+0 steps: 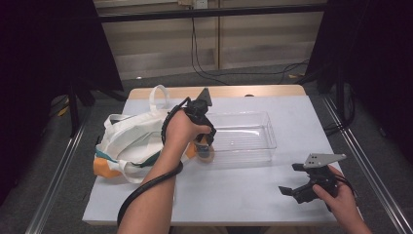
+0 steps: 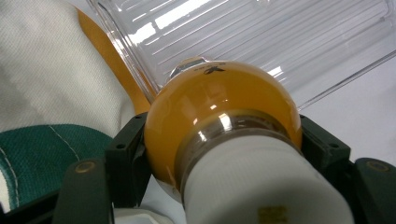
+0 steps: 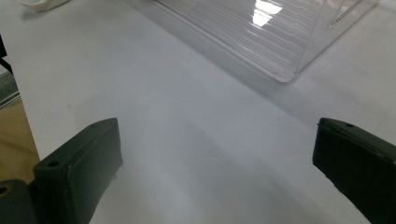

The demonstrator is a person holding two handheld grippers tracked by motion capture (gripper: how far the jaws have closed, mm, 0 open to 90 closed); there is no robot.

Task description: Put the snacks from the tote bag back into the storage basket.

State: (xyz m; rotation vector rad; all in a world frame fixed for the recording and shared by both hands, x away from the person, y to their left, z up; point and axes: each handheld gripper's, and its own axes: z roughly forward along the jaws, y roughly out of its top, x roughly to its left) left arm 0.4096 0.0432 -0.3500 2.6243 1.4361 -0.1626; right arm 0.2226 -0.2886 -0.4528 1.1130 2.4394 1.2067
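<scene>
An orange light bulb [image 2: 219, 107] with a white base sits between the two black jaws of my left gripper [image 2: 224, 154], which is shut on it. In the high view that left gripper [image 1: 204, 146] hangs over the left end of the clear plastic tray [image 1: 253, 141], with the bulb [image 1: 198, 148] beneath the hand. My right gripper [image 1: 291, 181] rests low over the table's front right, jaws wide apart. In the right gripper view both jaws stand open over bare white table with nothing between them, and the tray's corner [image 3: 280, 56] lies ahead.
A white tote bag [image 1: 129, 141] with green and orange trim lies on the left of the table, touching the tray's left end. The bag's cloth [image 2: 51, 84] is close beside the bulb. Black curtains and metal rails flank the table.
</scene>
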